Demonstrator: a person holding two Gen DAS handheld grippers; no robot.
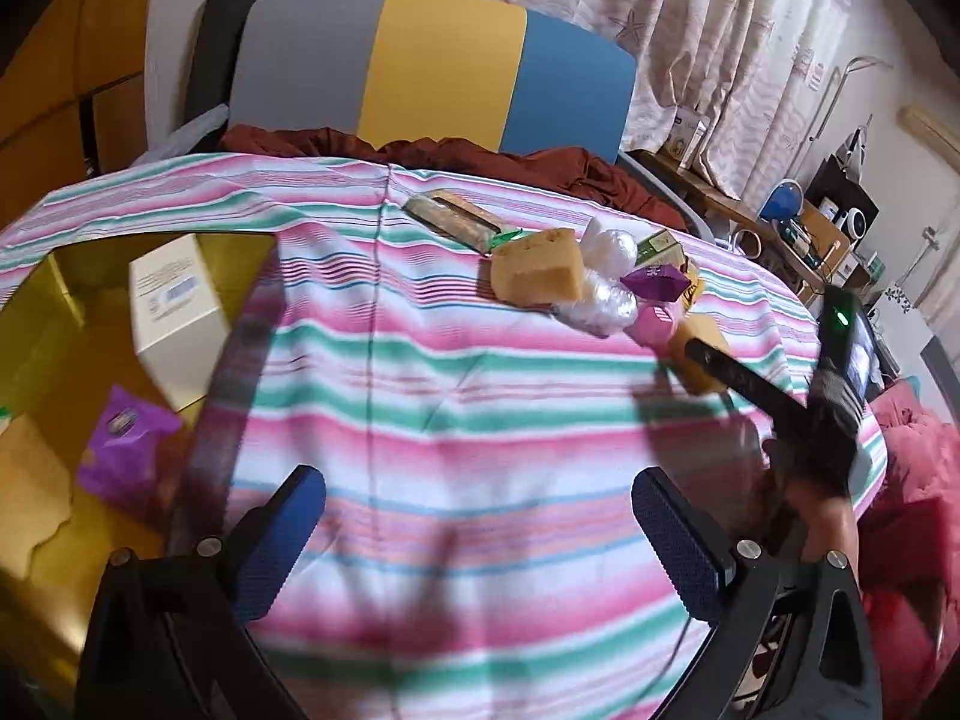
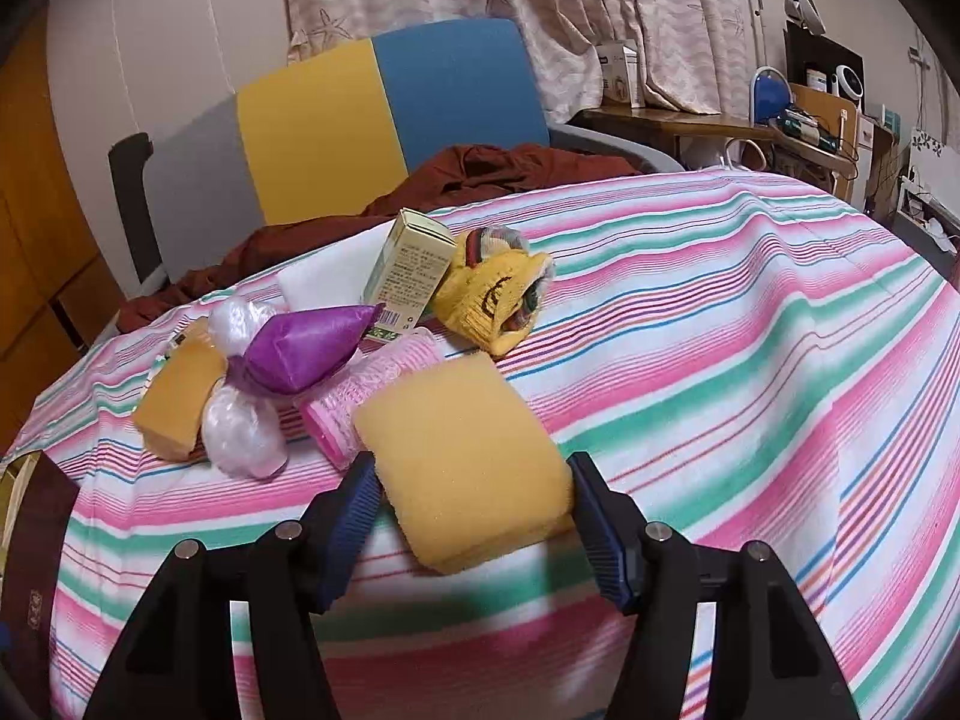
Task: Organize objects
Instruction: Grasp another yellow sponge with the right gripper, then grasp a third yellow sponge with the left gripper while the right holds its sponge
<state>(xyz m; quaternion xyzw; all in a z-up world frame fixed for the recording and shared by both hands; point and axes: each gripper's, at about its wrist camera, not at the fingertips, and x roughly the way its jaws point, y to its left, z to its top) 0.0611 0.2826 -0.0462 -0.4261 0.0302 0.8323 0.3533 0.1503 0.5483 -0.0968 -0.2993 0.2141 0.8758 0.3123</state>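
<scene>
My right gripper (image 2: 471,480) is shut on a yellow sponge (image 2: 462,456) that rests on the striped cloth, a pad against each side. In the left wrist view the right gripper (image 1: 696,354) reaches that sponge (image 1: 699,360) from the right. Behind it lie a pink roller (image 2: 366,396), a purple pouch (image 2: 300,348), white plastic bundles (image 2: 240,426), a second sponge (image 2: 180,396), a green-white box (image 2: 408,270) and a yellow knit item (image 2: 498,300). My left gripper (image 1: 480,516) is open and empty above the cloth. A gold box (image 1: 54,396) at left holds a white carton (image 1: 174,318) and a purple packet (image 1: 123,450).
A long wrapped bar (image 1: 456,216) lies at the far side of the table. A chair (image 1: 420,60) with grey, yellow and blue panels stands behind, with a dark red cloth (image 1: 540,162) on it. Curtains and a cluttered shelf (image 2: 804,126) are at the right.
</scene>
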